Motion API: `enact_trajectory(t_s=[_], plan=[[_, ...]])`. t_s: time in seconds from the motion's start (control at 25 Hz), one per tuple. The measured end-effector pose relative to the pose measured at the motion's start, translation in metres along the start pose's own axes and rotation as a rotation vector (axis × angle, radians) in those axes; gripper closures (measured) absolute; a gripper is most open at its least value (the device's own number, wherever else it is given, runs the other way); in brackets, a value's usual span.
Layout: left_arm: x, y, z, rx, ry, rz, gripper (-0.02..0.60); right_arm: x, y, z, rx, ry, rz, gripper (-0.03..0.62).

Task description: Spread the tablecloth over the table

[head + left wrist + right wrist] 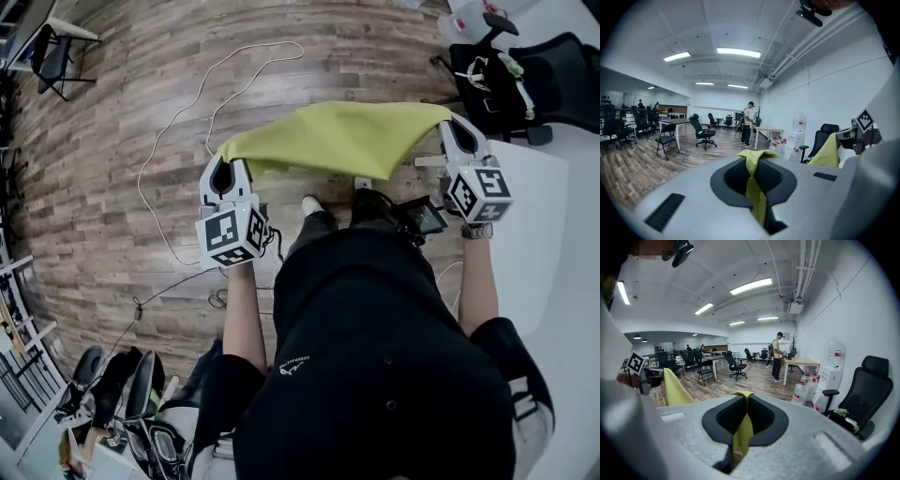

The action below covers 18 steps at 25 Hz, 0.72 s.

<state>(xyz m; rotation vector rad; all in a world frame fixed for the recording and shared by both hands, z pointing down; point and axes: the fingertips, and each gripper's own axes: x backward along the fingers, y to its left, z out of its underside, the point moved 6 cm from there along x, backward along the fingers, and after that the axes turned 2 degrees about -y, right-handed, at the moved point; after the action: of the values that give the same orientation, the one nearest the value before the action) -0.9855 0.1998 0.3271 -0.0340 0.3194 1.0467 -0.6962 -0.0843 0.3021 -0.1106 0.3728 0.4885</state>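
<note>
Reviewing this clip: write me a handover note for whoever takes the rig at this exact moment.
Left gripper: shut on one end of the tablecloth.
Right gripper: shut on the other end.
The tablecloth hangs stretched between them in the air over the wooden floor, beside the white table, not on it.
Done: tablecloth gripped and held out.
Left: bring it over the table, lay it flat, release.
</note>
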Motion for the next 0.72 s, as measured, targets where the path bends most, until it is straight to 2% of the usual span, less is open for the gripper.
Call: enact_trajectory(t_s=[0.16, 0.32, 0.56, 0.72], plan=[[-0.028, -0.017, -0.002, -0.031, 0.001, 0.097, 0.574, 0.026, -0.018, 0.015, -0.018, 0.004, 0.092, 0.585], [-0.064, -0.057, -0.005, -0.053, -0.008, 0.170, 0.574, 0.052, -0.047, 0.038, -0.044, 0.008, 0.146, 0.585], [-0.113, -0.146, -0.006, -0.101, 0.003, 0.248, 0.574, 0.077, -0.106, 0.071, -0.079, 0.024, 0.136, 0.585], [-0.132, -0.195, -0.005, -0.118, 0.016, 0.248, 0.574, 0.086, -0.150, 0.086, -0.088, 0.031, 0.117, 0.585]])
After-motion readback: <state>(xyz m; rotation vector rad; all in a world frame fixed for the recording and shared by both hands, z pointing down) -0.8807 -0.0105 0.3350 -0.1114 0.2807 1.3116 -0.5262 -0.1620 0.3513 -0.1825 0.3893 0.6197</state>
